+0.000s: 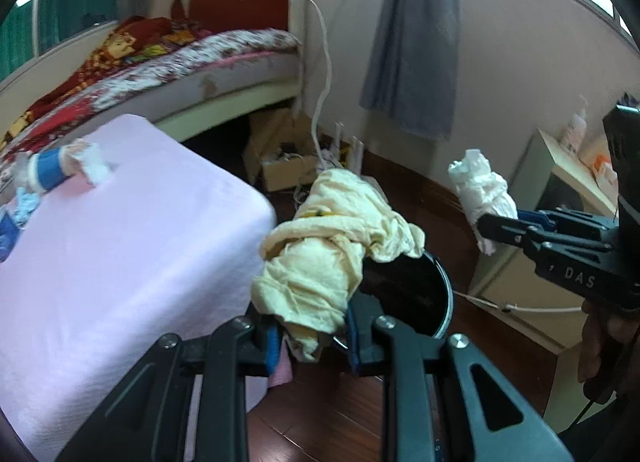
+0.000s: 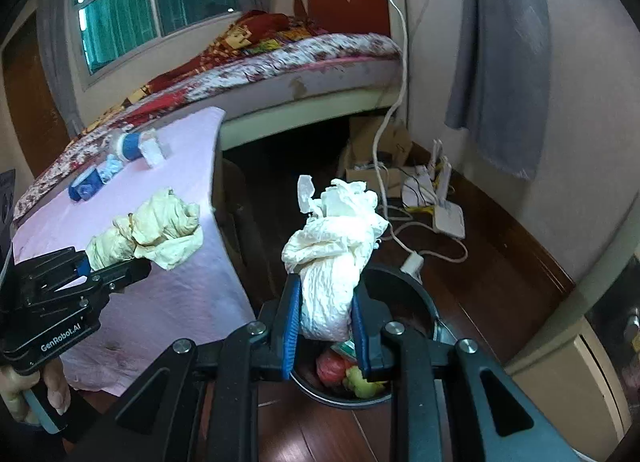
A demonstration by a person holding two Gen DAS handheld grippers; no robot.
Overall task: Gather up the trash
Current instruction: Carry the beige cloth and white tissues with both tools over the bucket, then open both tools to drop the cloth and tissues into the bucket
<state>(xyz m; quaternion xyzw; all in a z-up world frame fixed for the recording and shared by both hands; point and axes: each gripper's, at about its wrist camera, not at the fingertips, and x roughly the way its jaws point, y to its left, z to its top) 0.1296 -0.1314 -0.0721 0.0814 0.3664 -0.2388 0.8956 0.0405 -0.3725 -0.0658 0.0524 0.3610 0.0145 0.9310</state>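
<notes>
Both tongs loaded. My left gripper (image 1: 310, 336) is clamped on a crumpled yellowish wad (image 1: 332, 238); my right gripper (image 2: 326, 326) is clamped on a crumpled white wad (image 2: 334, 246). Each wad sits pinched low between the blue pads, most of its bulk sticking out past the fingertips.

The dark round bin (image 2: 404, 290) stands on the wood floor just beside the pink-covered table (image 1: 120, 254). From the right wrist the white wad hangs over the bin's mouth, with red and green scraps already inside. From the left wrist the yellowish wad looks to overlap the near rim only; I cannot tell whether it is fully over the opening.

Risks as I judge them:
- Letting go on the left too soon: the wad may catch the rim and tumble to the floor.
- Loose paper tails could snag on a pad and cling after release.
- Both tongs crowd one small mouth; they may knock together.
- Blue-and-white scraps (image 2: 128, 146) remain on the table, easy to forget.
</notes>
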